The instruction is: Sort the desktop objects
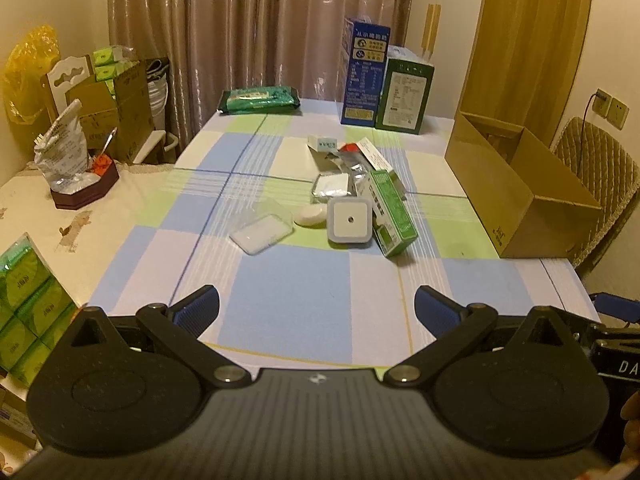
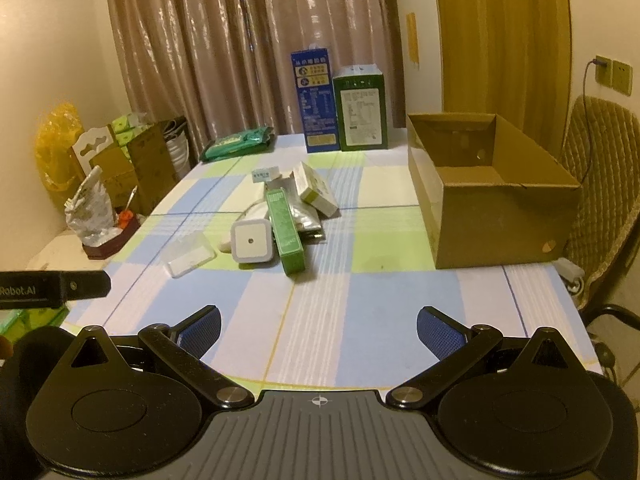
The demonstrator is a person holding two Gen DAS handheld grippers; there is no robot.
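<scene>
A pile of small items lies mid-table: a clear plastic case [image 1: 261,229] [image 2: 189,256], a white oval piece [image 1: 310,215], a square white night light [image 1: 349,221] [image 2: 253,241], a green carton [image 1: 391,213] [image 2: 285,235], foil packets [image 1: 347,165], and small white boxes [image 1: 323,143] [image 2: 316,189]. An open cardboard box [image 1: 516,196] [image 2: 488,196] stands at the table's right. My left gripper [image 1: 317,307] and right gripper [image 2: 319,327] are both open and empty, hovering above the table's near edge, well short of the pile.
A tall blue carton [image 2: 314,101] and a green carton [image 2: 362,109] stand at the far edge, with a green wipes pack [image 2: 239,143] to their left. A side table at left holds a foil bag [image 1: 64,152]. A chair [image 2: 600,184] stands right of the table.
</scene>
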